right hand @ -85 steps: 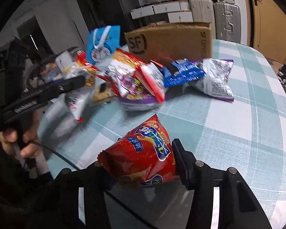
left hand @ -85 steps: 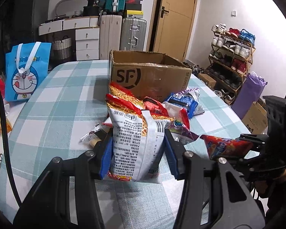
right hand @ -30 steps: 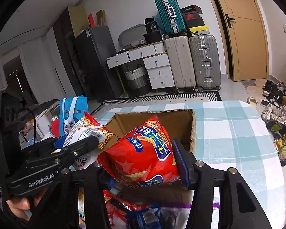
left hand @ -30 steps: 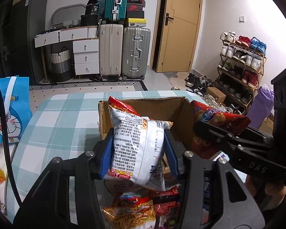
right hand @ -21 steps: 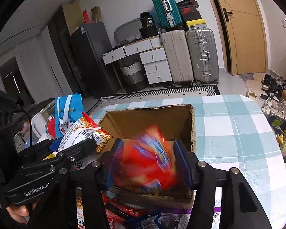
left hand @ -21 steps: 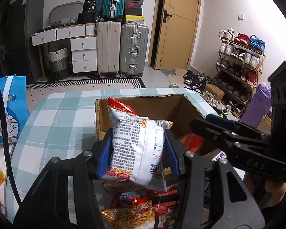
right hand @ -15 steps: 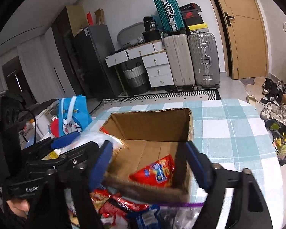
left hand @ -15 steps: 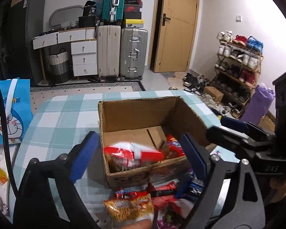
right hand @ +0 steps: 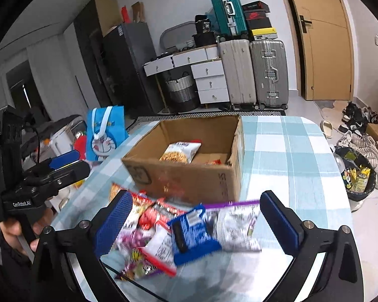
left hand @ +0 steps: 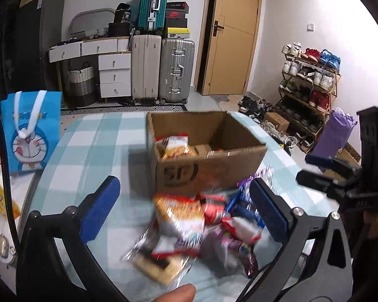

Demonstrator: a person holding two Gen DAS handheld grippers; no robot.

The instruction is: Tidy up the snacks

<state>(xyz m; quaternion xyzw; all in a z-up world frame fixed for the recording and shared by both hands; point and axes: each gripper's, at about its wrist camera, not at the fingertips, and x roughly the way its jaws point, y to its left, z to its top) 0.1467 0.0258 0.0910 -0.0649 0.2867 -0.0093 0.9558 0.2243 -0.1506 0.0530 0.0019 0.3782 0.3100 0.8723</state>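
Both the left gripper [left hand: 184,209] and right gripper [right hand: 196,222] are held wide above snack packets [right hand: 189,234] near the cardboard box [right hand: 189,176].

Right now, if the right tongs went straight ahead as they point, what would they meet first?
Probably the blue snack packet lying between the open right tongs, atop the snack pile; the cardboard box stands behind. Blur makes depth uncertain.

Both bags gone from the fingers: white noodle bag [right hand: 180,151] and red chip bag [right hand: 213,162] now lie in the cardboard box [right hand: 189,181]. Left gripper [left hand: 184,212] and right gripper [right hand: 192,222] both spread wide, empty, pulled back over the snack pile [left hand: 204,226].
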